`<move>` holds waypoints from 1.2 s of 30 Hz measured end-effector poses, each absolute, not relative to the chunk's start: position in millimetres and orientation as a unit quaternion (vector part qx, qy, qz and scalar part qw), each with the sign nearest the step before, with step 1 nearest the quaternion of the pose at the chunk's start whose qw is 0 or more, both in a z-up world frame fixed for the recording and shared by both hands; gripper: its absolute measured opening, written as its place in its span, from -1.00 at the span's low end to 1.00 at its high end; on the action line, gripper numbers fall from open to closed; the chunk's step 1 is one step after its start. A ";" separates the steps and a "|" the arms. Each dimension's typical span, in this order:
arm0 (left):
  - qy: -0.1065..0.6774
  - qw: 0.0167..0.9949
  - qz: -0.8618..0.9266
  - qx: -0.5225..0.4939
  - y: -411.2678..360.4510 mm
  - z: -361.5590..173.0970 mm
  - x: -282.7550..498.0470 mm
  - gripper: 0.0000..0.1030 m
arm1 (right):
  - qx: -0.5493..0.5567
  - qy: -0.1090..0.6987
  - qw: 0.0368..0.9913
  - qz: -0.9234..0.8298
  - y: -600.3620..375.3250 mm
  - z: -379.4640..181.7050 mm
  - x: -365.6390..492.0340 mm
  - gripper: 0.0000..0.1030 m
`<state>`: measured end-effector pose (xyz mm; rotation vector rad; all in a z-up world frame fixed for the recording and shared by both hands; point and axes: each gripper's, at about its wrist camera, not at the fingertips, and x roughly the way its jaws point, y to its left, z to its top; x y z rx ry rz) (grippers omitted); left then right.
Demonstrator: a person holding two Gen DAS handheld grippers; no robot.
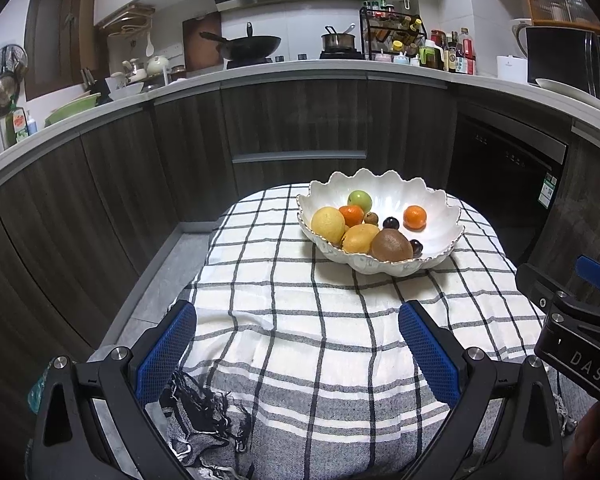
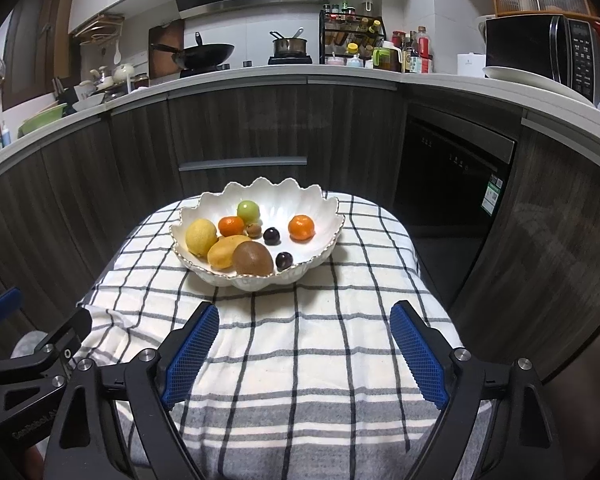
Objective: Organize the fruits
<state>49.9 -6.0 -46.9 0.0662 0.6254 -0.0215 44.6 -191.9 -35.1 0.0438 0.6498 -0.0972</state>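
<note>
All fruit sits in scalloped bowl (image 2: 256, 236); left gripper (image 1: 298, 354) and right gripper (image 2: 304, 354) fingers apart, empty, parked near-side of bowl — probably finished.

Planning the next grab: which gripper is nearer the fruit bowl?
Right, slightly. The bowl sits just ahead of the open right gripper, a bit to its left; from the open left gripper it lies farther ahead and to its right.

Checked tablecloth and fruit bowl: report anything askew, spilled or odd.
Only the black-and-white checked tablecloth stands out: its near left corner is bunched, fringe tangled. The white scalloped bowl sits upright with every fruit inside; nothing spilled.
</note>
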 end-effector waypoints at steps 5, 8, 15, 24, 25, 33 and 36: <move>0.307 0.951 -0.010 0.033 -6.0 -46.9 49.9 1.00 | 0.022 0.319 0.946 -0.048 -192.0 -35.8 44.5 0.71; 0.307 0.951 -0.010 0.033 -6.1 -46.5 49.5 1.00 | 0.021 0.319 0.946 -0.048 -192.1 -35.6 44.5 0.71; 0.307 0.951 -0.010 0.033 -5.8 -46.7 49.5 1.00 | 0.021 0.319 0.946 -0.049 -192.2 -35.4 44.5 0.71; 0.307 0.951 -0.010 0.032 -6.1 -46.5 49.1 1.00 | 0.020 0.317 0.947 -0.051 -192.3 -38.0 44.8 0.71; 0.306 0.951 -0.009 0.032 -6.0 -46.5 49.1 1.00 | 0.020 0.318 0.947 -0.051 -192.3 -38.2 44.9 0.71; 0.306 0.951 -0.009 0.033 -6.7 -46.4 49.1 1.00 | 0.020 0.317 0.947 -0.051 -192.3 -38.0 44.7 0.71; 0.303 0.952 -0.008 0.034 -5.9 -45.3 47.9 1.00 | 0.021 0.317 0.947 -0.050 -192.4 -37.8 44.7 0.71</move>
